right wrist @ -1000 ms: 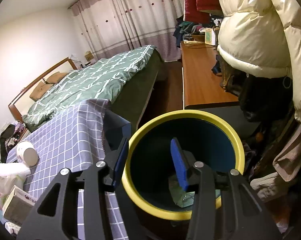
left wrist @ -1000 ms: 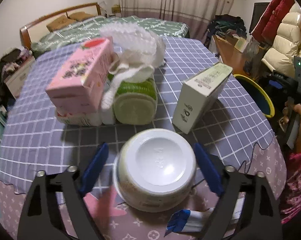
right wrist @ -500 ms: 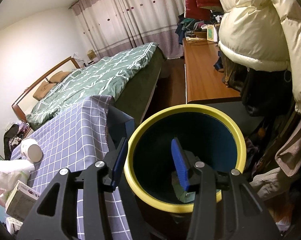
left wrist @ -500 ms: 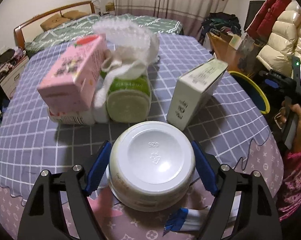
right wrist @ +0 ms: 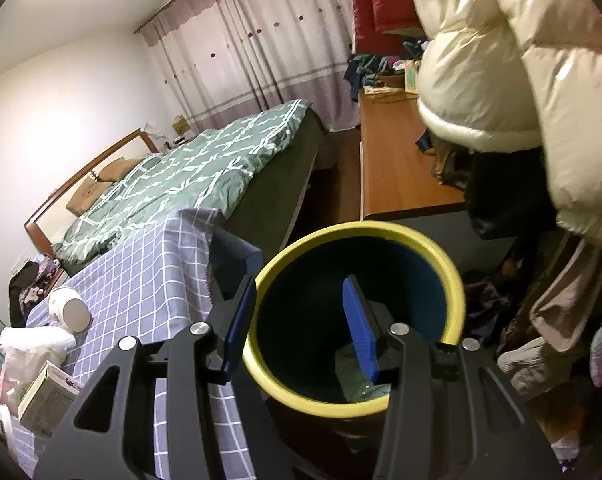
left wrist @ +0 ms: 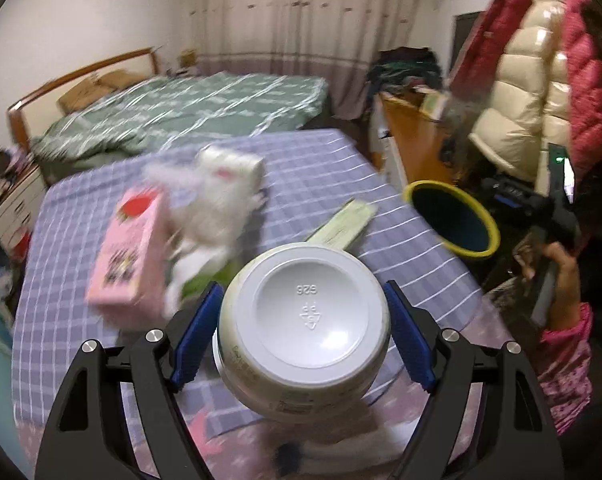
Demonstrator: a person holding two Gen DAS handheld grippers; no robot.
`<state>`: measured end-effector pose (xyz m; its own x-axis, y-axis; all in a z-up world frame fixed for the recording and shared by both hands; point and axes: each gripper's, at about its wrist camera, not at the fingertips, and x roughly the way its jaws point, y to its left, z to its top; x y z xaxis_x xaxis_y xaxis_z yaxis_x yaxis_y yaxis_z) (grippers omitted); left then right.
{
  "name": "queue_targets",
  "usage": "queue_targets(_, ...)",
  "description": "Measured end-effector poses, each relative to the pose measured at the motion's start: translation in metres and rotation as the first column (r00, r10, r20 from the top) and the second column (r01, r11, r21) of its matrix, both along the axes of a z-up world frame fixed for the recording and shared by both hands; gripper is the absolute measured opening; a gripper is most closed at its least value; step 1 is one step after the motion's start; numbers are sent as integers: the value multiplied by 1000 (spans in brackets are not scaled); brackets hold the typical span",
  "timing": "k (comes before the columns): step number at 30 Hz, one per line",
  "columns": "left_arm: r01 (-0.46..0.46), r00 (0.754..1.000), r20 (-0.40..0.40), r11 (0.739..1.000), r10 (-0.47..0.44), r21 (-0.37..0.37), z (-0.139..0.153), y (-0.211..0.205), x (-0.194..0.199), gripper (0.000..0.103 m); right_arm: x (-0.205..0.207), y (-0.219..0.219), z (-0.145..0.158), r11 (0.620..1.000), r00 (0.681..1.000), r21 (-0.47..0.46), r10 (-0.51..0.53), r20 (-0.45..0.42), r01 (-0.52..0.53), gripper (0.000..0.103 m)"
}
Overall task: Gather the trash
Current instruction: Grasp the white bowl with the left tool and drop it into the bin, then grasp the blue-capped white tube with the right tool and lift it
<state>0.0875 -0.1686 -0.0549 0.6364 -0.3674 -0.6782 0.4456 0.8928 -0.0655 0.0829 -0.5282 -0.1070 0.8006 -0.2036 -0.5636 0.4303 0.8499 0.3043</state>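
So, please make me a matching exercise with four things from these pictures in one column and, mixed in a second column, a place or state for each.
Things:
1. white bowl
2. pink carton
3. yellow-rimmed bin
4. white puffer jacket

Places or states:
a. hangs above the wooden desk
b. stands on the checked tablecloth, left of the bowl
c. upside-down between the fingers of the left gripper
d. its rim lies between the fingers of the right gripper

Pairs: 1-c, 2-b, 3-d, 4-a
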Motion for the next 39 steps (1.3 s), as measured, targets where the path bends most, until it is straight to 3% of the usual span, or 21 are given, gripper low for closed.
queue_targets(6,159,987,4,987,-159,-5,15,-76,18,79,-28,-15,8,997,998,-46,-62,16,63,43)
queue_targets(12,296,955,-28,955,-296,-5,18,-168,46,79,-59,-35,12,989,990,-63,-132,38,135,43)
queue_targets(25,373,922,-148,924,-358,90,-40,-335,116,79,-83,-66,-7,987,987,-8,-158,36,158,45)
queue_targets(33,357,929,-151,928,-339,111,-60,-380,139,81,-82,-67,-14,989,989,-7,-145,10,145,51)
queue_targets(36,338,937,-129,935,-324,107,-55,-379,142,92,-81,-64,-14,990,990,-13,-138,4,138,52)
queue_targets(39,333,941,-104,938,-323,99,-41,-365,139,92,-79,-59,-14,992,992,-13,-128,2,128,52)
